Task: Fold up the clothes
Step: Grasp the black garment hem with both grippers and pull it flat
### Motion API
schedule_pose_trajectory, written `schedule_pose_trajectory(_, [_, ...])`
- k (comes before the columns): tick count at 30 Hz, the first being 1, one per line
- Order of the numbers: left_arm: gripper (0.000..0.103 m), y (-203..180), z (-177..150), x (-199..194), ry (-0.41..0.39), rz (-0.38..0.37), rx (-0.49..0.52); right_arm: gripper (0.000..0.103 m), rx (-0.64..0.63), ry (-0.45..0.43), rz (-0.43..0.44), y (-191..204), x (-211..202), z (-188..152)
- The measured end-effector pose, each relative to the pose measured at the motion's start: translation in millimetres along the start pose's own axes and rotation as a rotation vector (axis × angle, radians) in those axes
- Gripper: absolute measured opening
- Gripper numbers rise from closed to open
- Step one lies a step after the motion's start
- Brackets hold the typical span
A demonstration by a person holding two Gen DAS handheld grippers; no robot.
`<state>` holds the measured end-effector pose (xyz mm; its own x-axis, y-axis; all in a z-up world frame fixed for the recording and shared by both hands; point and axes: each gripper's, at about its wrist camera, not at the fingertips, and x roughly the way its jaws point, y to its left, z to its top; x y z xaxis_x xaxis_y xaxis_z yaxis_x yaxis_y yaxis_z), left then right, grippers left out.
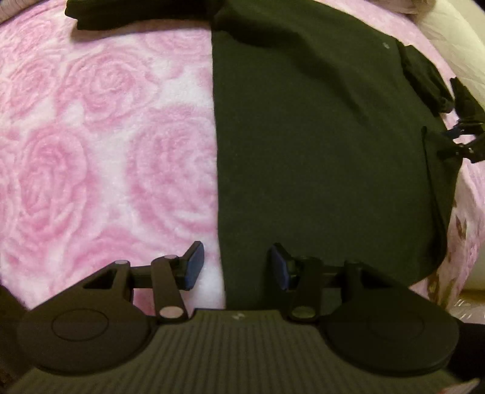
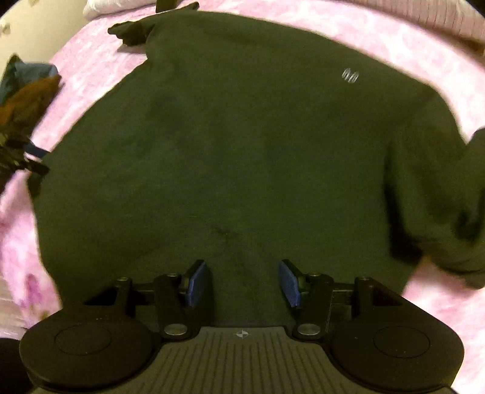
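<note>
A dark green sweatshirt (image 1: 318, 136) lies spread flat on a pink rose-patterned blanket (image 1: 106, 136). In the left wrist view my left gripper (image 1: 238, 260) is open, with its blue pads on either side of the sweatshirt's straight left edge and nothing pinched between them. One sleeve (image 1: 136, 12) stretches out to the left at the top. My right gripper (image 1: 463, 142) shows at the garment's far right edge. In the right wrist view the right gripper (image 2: 244, 275) is open over the sweatshirt (image 2: 227, 151), which bears a small white logo (image 2: 350, 75). A sleeve (image 2: 454, 212) bunches at the right.
A heap of brown and blue clothes (image 2: 27, 91) sits at the left edge of the blanket (image 2: 91, 69). A cream pillow (image 1: 454, 36) lies beyond the sweatshirt's far corner. The left gripper (image 2: 27, 157) appears dimly at the garment's left side.
</note>
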<state>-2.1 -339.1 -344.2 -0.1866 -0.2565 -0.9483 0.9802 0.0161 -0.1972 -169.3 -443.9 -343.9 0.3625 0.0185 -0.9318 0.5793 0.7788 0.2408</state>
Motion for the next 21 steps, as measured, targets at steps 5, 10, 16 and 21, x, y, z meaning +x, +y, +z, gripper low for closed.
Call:
schedule_pose_trajectory(5, [0.001,-2,-7,-14,-0.001,-0.058,0.020,0.002,-0.023,0.031,-0.037,10,-13,-6])
schedule_pose_trajectory(10, [0.001,-7,-32,-55,-0.001,-0.104,0.042,0.002,-0.173,0.115,-0.048,37,-59,-49])
schedule_pose_trajectory(16, [0.000,-12,-82,-80,0.086,-0.116,0.014,0.002,-0.323,0.274,-0.071,57,-93,-123])
schedule_pose_trajectory(21, [0.001,-20,-121,-57,0.186,-0.116,-0.061,0.002,-0.384,0.360,-0.081,59,-70,-171])
